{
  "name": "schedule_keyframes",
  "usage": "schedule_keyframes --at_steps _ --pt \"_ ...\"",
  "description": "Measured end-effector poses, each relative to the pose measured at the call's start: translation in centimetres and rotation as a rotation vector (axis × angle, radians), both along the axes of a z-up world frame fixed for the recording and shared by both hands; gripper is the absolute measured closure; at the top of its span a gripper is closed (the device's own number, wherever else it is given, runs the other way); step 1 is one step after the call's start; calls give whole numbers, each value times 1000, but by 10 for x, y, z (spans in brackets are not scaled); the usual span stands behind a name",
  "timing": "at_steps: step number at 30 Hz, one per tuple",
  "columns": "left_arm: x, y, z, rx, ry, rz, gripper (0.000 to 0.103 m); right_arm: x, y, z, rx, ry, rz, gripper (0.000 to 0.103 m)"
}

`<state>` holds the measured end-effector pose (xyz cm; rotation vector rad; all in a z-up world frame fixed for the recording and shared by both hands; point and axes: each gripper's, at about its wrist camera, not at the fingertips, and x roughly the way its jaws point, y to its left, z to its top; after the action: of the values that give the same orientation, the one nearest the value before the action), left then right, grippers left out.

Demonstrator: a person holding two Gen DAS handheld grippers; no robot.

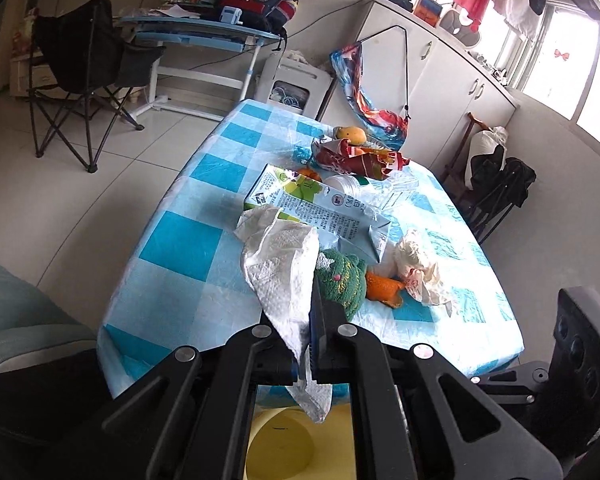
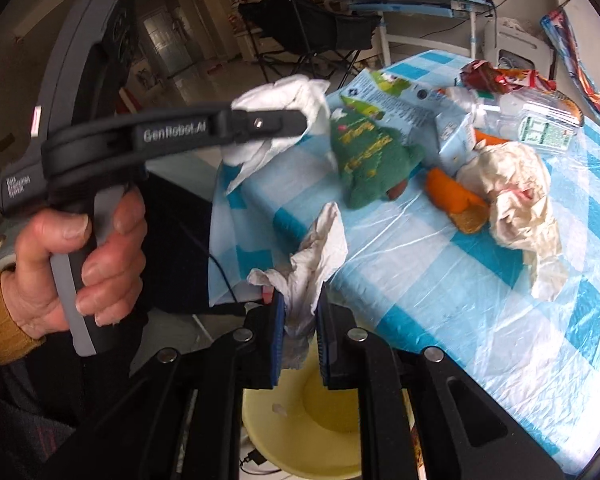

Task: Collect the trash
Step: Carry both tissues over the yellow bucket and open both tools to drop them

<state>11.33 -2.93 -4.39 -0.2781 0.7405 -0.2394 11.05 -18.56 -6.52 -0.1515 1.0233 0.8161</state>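
Above the yellow bin (image 2: pixel 300 432), the right gripper (image 2: pixel 300 320) pinches a crumpled tissue (image 2: pixel 320 256); the left gripper (image 1: pixel 314 340) clamps a paper towel (image 1: pixel 284 276) by the table (image 1: pixel 188 240) edge. Risk: loose tails may catch the rim and drop outside.

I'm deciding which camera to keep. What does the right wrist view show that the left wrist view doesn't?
Only the right wrist view shows the person's hand holding the left gripper, and the right gripper shut on a crumpled tissue.
Only the left wrist view shows the window and white cabinets.
Both show the left gripper's paper towel, the green plush toy, the milk carton and the yellow bin.
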Motion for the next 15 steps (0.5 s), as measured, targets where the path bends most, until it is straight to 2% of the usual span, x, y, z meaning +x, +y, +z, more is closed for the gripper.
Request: schedule_keyframes --at_steps 4,5,6,7,11,15 --pt "-11 -4 5 -2 -21 -32 99 -10 11 -24 -99 93 88 85" --pt "-13 -5 7 -1 -27 -39 99 -12 13 -30 -126 110 102 78" --pt "-15 -6 8 0 -32 -47 99 -13 13 -34 -151 108 101 65" --pt "-18 -7 10 2 -39 -54 99 -13 11 -37 -163 109 91 61" --pt "-27 -8 14 1 -52 -73 99 -8 -8 -25 -117 74 19 59" --pt "-35 -12 12 -2 -40 -110 99 6 -38 -1 -34 -6 -155 50"
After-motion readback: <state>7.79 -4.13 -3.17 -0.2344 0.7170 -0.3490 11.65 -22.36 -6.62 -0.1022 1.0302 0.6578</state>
